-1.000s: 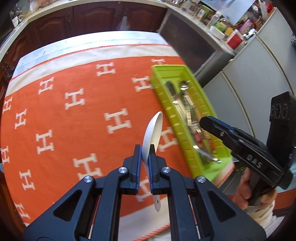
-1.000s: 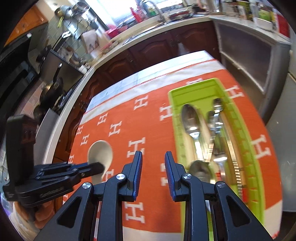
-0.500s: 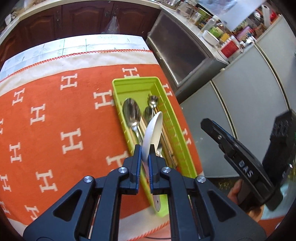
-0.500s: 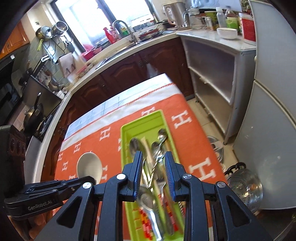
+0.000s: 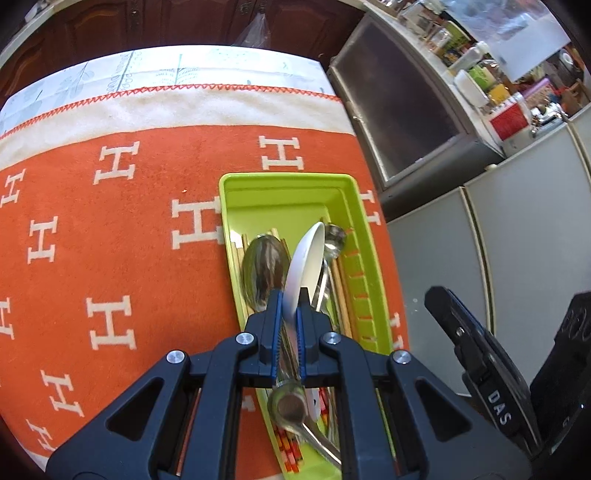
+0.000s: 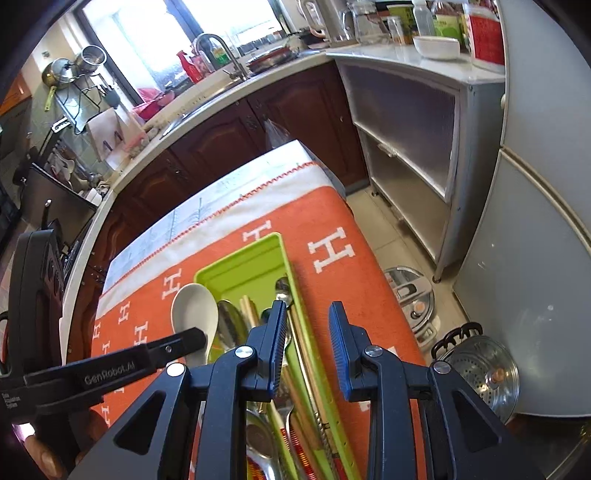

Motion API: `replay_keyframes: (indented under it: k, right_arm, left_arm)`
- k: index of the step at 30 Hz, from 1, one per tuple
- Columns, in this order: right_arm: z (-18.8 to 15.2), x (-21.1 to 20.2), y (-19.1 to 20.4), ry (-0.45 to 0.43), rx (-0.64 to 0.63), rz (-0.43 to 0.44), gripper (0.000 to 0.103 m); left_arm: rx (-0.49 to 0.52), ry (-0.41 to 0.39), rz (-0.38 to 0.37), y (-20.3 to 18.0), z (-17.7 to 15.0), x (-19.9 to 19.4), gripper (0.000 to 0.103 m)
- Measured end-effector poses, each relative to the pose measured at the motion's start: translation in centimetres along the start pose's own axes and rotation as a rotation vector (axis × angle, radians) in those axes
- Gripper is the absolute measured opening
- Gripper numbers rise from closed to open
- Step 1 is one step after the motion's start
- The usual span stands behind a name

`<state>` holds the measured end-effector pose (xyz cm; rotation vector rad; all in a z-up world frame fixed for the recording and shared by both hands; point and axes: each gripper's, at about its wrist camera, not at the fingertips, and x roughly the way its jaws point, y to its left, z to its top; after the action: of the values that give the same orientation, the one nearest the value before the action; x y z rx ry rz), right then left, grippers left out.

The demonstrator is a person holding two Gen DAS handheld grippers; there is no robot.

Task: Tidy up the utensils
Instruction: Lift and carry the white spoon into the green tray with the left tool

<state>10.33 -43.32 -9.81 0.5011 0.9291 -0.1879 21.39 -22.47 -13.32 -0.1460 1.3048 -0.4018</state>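
Note:
My left gripper [image 5: 289, 301] is shut on a white ceramic spoon [image 5: 306, 263] and holds it above the green utensil tray [image 5: 284, 184]. The spoon's bowl points away, tilted on edge; its handle end shows below the fingers. The tray holds a large metal spoon [image 5: 263, 271], smaller metal spoons, chopsticks [image 5: 341, 291] and other cutlery. In the right wrist view the white spoon [image 6: 194, 314] hangs at the tray's [image 6: 240, 264] left rim, held by the left gripper [image 6: 192, 338]. My right gripper [image 6: 307, 314] is open and empty, above the tray's right side near the table's right edge.
The tray lies on an orange cloth with white H marks [image 5: 110, 229] near the table's right edge. Right of the table are a grey cabinet [image 6: 413, 122], a fridge [image 6: 546, 221], and pot lids [image 6: 480, 373] on the floor. Dark wood cupboards [image 5: 166, 22] stand behind.
My left gripper has carried the white spoon rightward from over the cloth to above the tray. My right gripper has drawn back to the right and opened wider.

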Motion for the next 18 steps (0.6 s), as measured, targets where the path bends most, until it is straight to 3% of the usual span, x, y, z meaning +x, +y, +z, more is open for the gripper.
replay_keyframes:
  k: [8, 18]
  right_arm:
    - [-0.4, 2.8, 0.3, 0.025, 0.006, -0.013, 0.025]
    - [-0.8, 3.3, 1.0, 0.028, 0.000, -0.014, 0.025]
  left_arm:
    - [-0.006, 0.037, 0.013, 0.8, 0.6, 2.5, 0.005]
    - [0.034, 0.021, -0.021, 0.2, 0.6, 1.8, 0.010]
